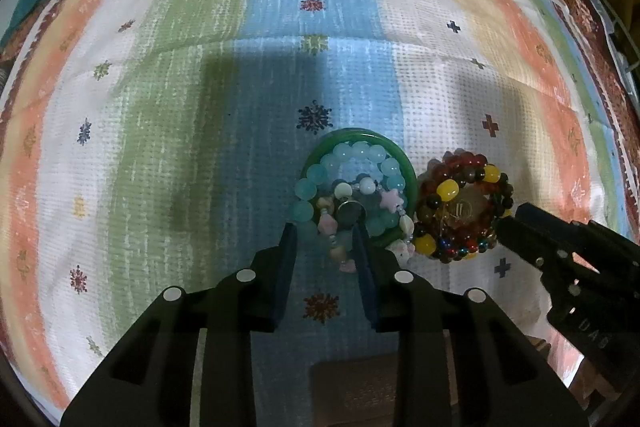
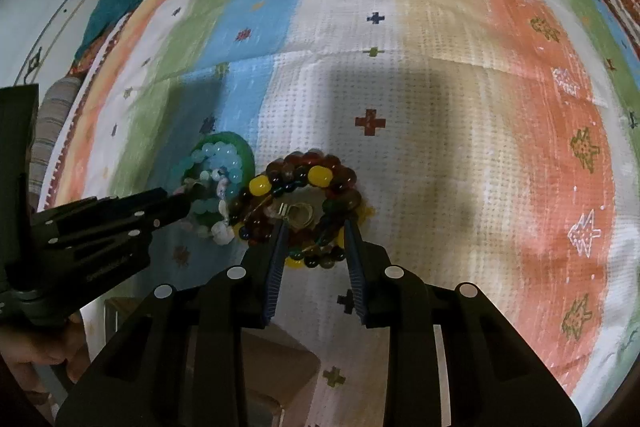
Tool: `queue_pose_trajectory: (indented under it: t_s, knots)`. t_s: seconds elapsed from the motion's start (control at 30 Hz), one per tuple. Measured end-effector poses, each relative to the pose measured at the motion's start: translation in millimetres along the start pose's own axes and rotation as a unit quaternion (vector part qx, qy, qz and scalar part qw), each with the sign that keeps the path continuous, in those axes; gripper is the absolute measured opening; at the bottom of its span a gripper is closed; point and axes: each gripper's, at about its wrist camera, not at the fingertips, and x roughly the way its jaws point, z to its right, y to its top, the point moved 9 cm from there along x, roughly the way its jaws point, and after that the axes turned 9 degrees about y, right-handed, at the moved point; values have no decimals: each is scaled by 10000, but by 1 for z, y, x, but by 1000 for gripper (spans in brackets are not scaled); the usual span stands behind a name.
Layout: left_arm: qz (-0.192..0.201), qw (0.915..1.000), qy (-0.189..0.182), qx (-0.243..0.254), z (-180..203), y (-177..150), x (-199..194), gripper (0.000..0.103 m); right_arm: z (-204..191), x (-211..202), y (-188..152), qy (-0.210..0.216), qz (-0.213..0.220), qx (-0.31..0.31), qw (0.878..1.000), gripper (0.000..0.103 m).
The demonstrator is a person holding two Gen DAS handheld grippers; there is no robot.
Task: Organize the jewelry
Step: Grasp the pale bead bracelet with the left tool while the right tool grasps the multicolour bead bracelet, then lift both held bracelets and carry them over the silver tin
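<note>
Glass-like beads make up both heaps on the striped cloth (image 1: 160, 107).

Left wrist view: the left gripper (image 1: 325, 233) has its jaws partly open, straddling the near edge of the pale pile, where a shell-and-star charm strand (image 1: 340, 223) trails toward the camera between the fingers. Whether the pads actually pinch that strand I cannot tell. Behind it the aqua bead bracelet (image 1: 360, 163) lies curled inside the green bangle (image 1: 348, 138), both flat on the cloth. The bangle looks rigid and smooth, likely slippery, best taken across its rim; the beaded loops are limp, will sag and swing when lifted, and are better gripped across a run of beads. The charm strand's long axis runs near to far. Just right of the bangle, touching it, sits the dark bead pile (image 1: 460, 211), with the right gripper reaching it from the right.

Right wrist view: the right gripper (image 2: 314, 227) is partly open, its tips set down over the near arc of the dark bead pile (image 2: 308, 179), red, brown and yellow strands coiled in a ring lying flat, with no clear long axis. A small metal clasp (image 2: 285, 209) shows in the centre. Nothing looks clamped yet. Light, loose, prone to tangling; a hold on one strand may drag the others. The pale pile lies left, the left gripper (image 2: 180, 203) at it.
</note>
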Motion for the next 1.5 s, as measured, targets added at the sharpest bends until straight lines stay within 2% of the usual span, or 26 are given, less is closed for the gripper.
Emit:
queue_pose_trajectory:
  t_s: [0.27, 0.4, 0.47, 0.6, 1.07, 1.17, 1.3, 1.5]
  knots:
    - [31, 10000, 33, 25, 3, 0, 0, 28, 0, 13, -4, 101, -83, 106, 9999, 29]
    - [92, 9999, 77, 54, 3, 0, -2, 23, 4, 15, -2, 83, -47, 143, 9999, 23]
    - [130, 9998, 163, 66, 2, 0, -1, 15, 5, 16, -2, 25, -49, 113, 9999, 14]
    - [144, 9995, 260, 76, -1, 0, 1, 10, 6, 15, -3, 31, -34, 87, 10000, 12]
    - [401, 9990, 134, 147, -1, 3, -26, 10, -1, -5, 2, 59, 153, -114, 9998, 11]
    - [606, 9975, 266, 267, 2, 3, -39, 10, -8, -15, 4, -29, 266, -260, 9993, 11]
    - [801, 9962, 195, 280, 3, 5, -55, 10, -21, -28, 7, -194, 467, -592, 9970, 11]
    - [1134, 9925, 326, 333, 2, 4, -72, 10, -24, -45, 9, -431, 787, -751, 9931, 10]
